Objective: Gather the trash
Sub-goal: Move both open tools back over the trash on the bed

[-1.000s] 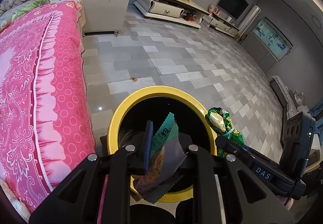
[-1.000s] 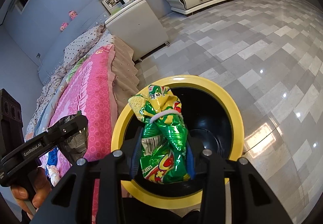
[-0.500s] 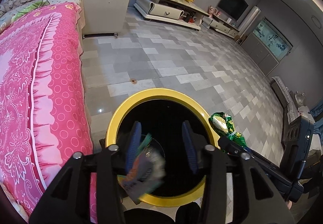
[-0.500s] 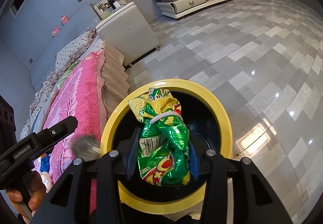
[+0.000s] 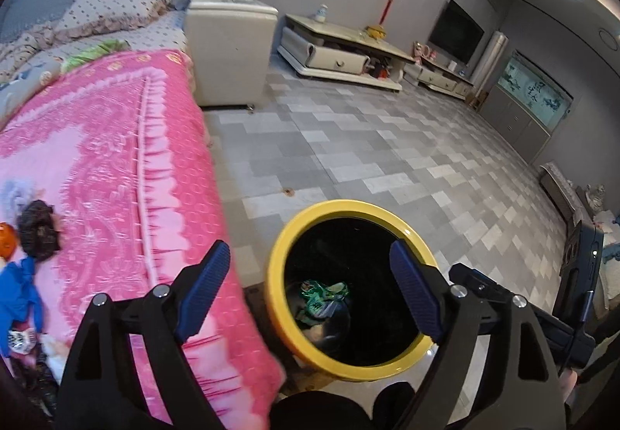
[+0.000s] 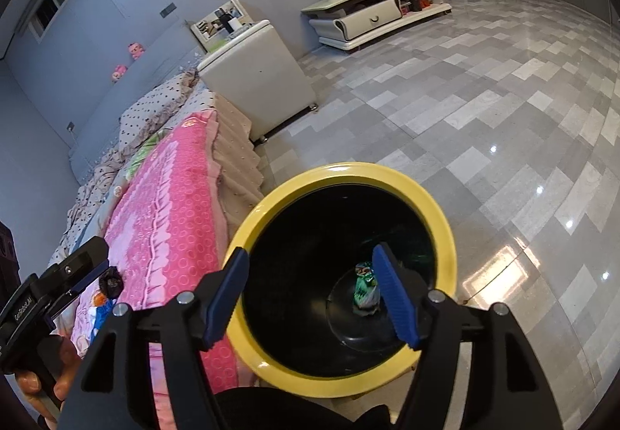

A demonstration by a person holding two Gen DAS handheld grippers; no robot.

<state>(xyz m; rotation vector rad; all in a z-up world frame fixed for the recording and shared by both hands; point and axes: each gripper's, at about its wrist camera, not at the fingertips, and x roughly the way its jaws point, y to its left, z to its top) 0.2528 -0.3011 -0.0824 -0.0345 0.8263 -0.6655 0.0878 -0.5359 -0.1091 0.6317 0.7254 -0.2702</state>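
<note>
Fingers (image 6: pixel 395 298) opening, empty; wrappers (image 6: pixel 365 288) below in bin (image 6: pixel 438 216).

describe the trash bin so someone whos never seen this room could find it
Start at the bed with the pink blanket. Beside its edge, on the grey tiled floor, stands the bin: round, black inside, the only thing with a bright yellow rim.

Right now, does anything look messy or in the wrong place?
Yes: a dark crumpled wad and blue and orange scraps lie on the pink bedspread, not in the yellow-rimmed bin, where green wrappers already sit.
</note>
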